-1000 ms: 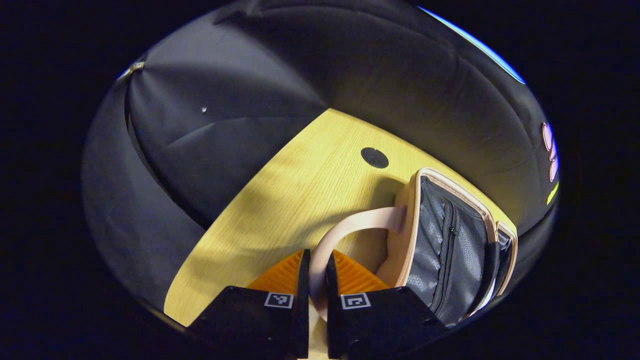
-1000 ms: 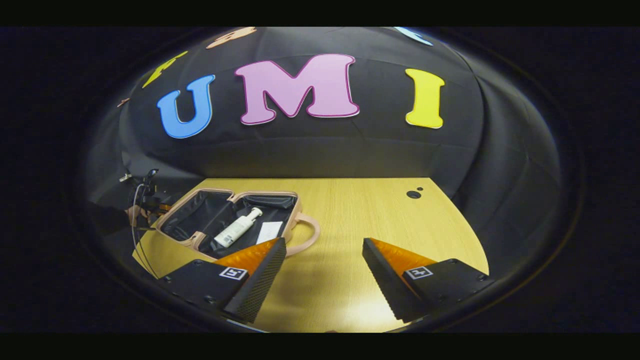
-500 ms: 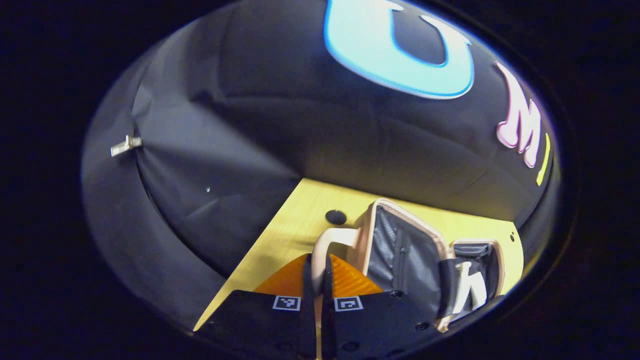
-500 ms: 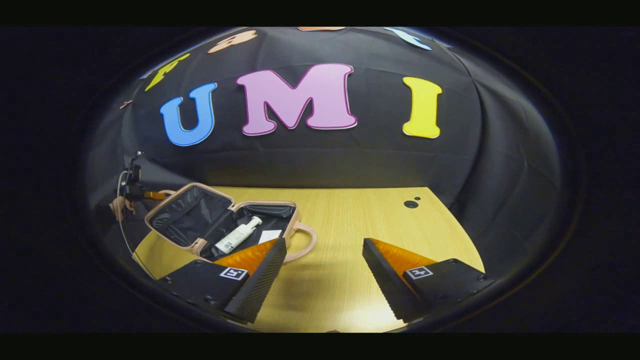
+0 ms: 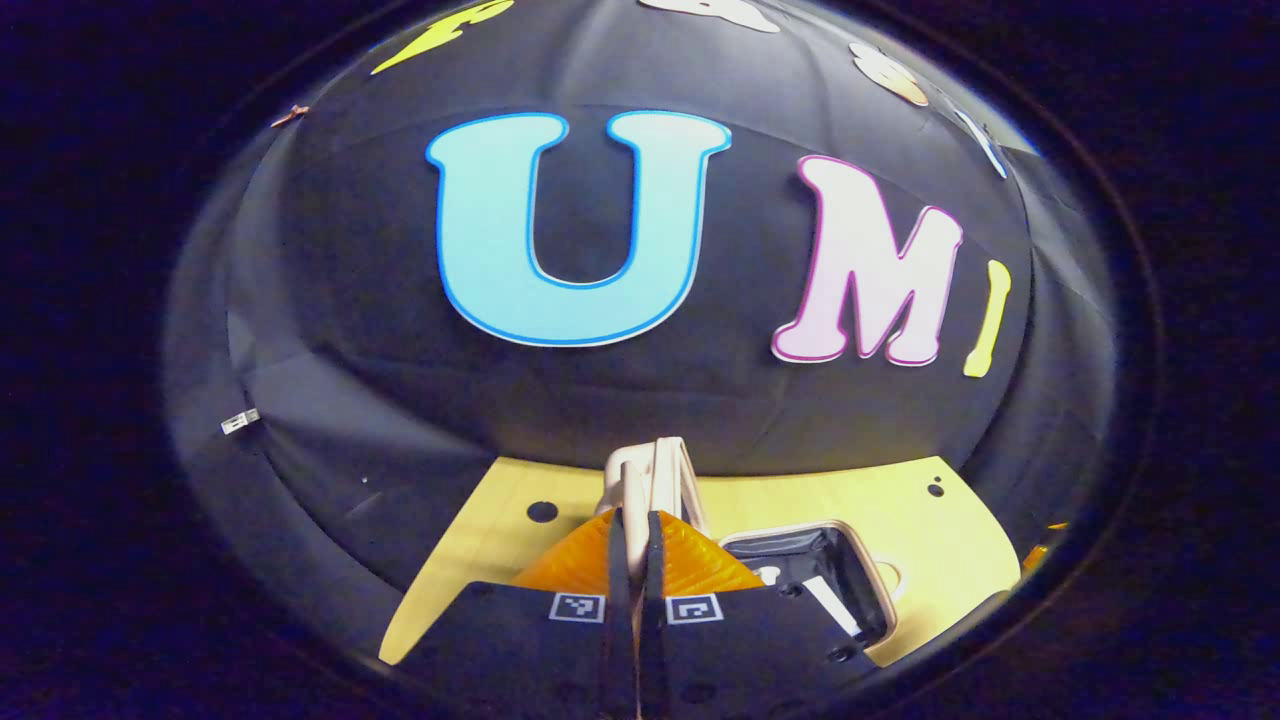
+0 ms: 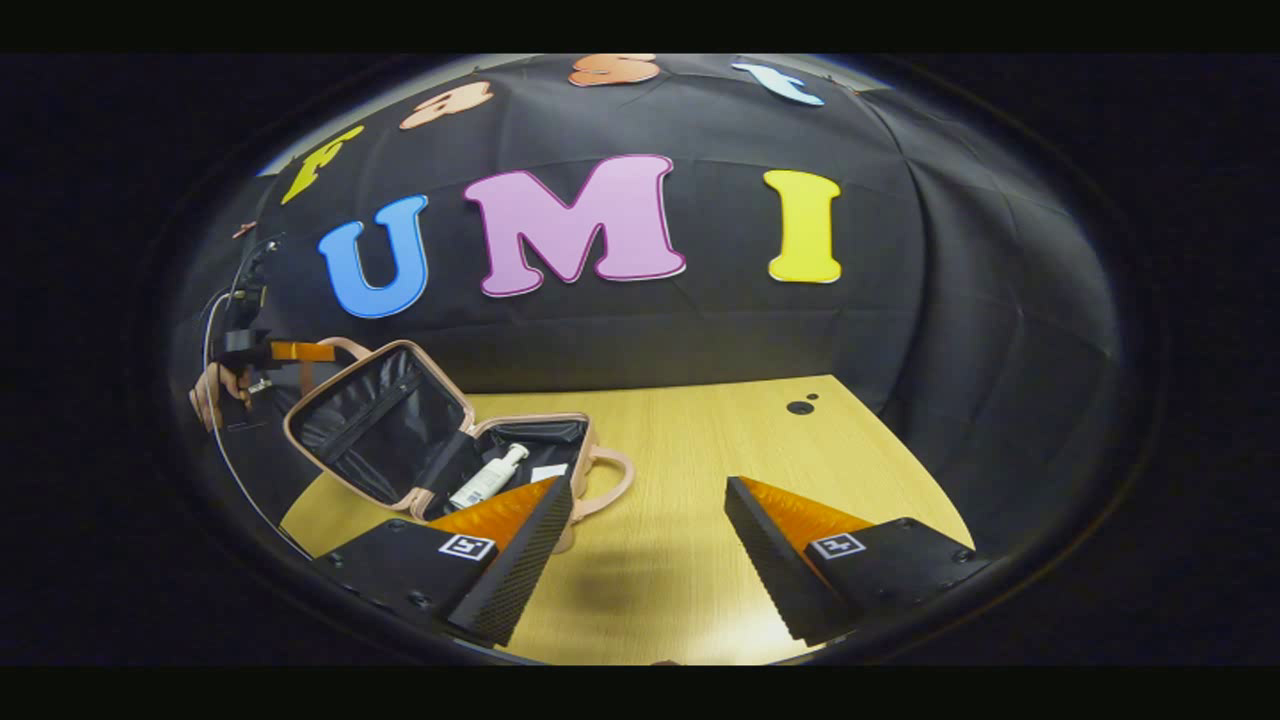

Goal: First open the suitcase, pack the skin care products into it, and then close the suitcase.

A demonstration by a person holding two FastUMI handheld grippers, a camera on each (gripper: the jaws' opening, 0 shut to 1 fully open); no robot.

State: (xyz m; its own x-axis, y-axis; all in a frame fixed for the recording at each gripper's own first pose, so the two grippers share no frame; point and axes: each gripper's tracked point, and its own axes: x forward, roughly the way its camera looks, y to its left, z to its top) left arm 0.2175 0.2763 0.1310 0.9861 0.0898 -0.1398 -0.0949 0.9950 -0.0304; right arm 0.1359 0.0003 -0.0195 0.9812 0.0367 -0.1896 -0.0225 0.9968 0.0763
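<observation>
Table (image 6: 700, 480) carries a pink suitcase (image 6: 540, 455), lid (image 6: 375, 420) half raised by the left gripper (image 5: 634, 530) pinching its handle (image 5: 650, 470). Lotion bottle (image 6: 487, 478) lies inside. Right gripper (image 6: 648, 545) hovers, fingers wide. A slipping handle could let the lid flop open.

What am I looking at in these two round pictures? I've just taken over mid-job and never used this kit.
No robot arm here: a person carries a two-finger gripper in each hand, and each picture comes from a camera riding on one gripper, looking out over its jaws.

In the left gripper view, the left gripper has its jaws pinched shut on the pink handle of the lid. The right gripper view shows that lid tilted up, the hand holding that gripper beside it.

The right gripper hangs open over the wooden table, holding nothing.

On the table sits the small pink suitcase. Inside lie a white bottle and a flat white item I cannot identify.
</observation>
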